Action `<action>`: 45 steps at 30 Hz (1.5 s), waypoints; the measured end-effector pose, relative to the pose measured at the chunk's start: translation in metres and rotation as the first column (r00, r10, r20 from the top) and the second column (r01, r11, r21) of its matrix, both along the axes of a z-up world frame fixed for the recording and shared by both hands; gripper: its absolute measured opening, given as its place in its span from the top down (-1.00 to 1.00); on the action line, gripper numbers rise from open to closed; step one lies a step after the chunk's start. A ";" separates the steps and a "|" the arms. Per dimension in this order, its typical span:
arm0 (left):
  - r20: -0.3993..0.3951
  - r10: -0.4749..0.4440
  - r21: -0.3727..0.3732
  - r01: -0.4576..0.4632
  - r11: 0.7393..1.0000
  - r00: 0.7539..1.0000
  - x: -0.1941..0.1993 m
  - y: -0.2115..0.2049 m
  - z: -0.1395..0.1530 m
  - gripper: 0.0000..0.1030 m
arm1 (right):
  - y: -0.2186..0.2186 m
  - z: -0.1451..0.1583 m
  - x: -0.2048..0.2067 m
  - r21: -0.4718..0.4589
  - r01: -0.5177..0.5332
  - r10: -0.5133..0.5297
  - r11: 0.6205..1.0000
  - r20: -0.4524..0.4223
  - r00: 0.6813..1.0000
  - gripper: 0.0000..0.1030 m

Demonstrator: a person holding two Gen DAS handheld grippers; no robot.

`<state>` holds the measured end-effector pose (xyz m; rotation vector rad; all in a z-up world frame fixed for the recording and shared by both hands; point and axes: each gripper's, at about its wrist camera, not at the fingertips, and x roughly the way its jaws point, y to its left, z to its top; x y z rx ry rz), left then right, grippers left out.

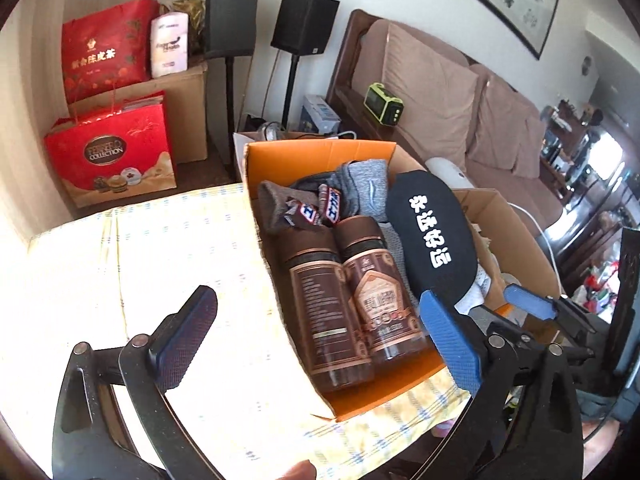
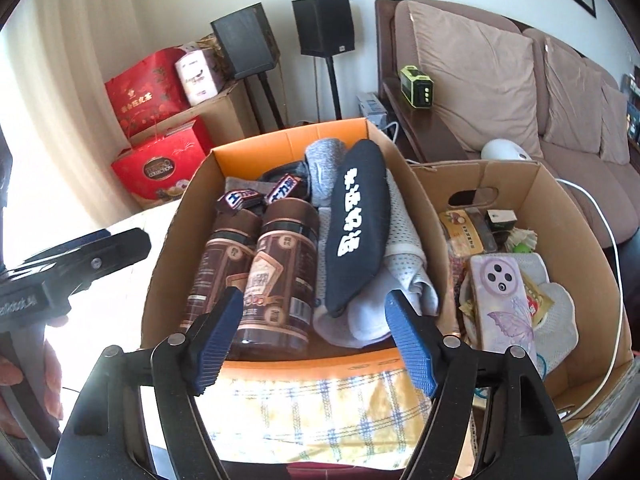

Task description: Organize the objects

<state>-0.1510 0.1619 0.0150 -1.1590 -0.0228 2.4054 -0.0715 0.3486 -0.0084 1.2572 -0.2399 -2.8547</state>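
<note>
An orange-lined cardboard box (image 1: 320,148) (image 2: 288,136) stands on a yellow checked tablecloth (image 1: 160,260). Inside lie two brown jars (image 1: 320,300) (image 2: 280,264), a black pouch with white characters (image 1: 432,232) (image 2: 356,224), wrapped snack bars (image 1: 308,212) (image 2: 240,200), grey socks (image 1: 364,184) and a white mesh cloth (image 2: 404,232). My left gripper (image 1: 320,336) hovers open over the box's left wall, holding nothing. My right gripper (image 2: 314,340) stands open at the box's near edge, also holding nothing.
A second cardboard box (image 2: 560,208) at the right holds a phone in a butterfly case (image 2: 504,300) and snack packets. Behind are red gift bags (image 1: 112,160), two black speakers on stands (image 1: 304,24) and a brown sofa (image 1: 460,100). A hand (image 2: 24,380) grips the left tool.
</note>
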 end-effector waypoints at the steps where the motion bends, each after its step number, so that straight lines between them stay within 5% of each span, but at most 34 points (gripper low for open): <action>1: -0.006 0.012 -0.006 -0.012 1.000 1.000 0.003 -0.007 -0.002 -0.97 | -0.005 0.000 0.001 0.009 -0.007 0.007 1.000 -0.004 1.000 -0.59; 11: -0.029 0.122 -0.035 -0.123 0.992 0.992 0.032 -0.064 -0.015 -0.99 | -0.040 0.000 0.014 0.076 -0.044 0.048 0.996 -0.043 0.998 -0.97; 45: -0.104 0.301 -0.004 -0.303 0.953 0.948 0.150 -0.152 -0.008 -0.99 | -0.103 0.009 0.117 0.177 -0.011 0.043 0.984 -0.176 0.983 -0.99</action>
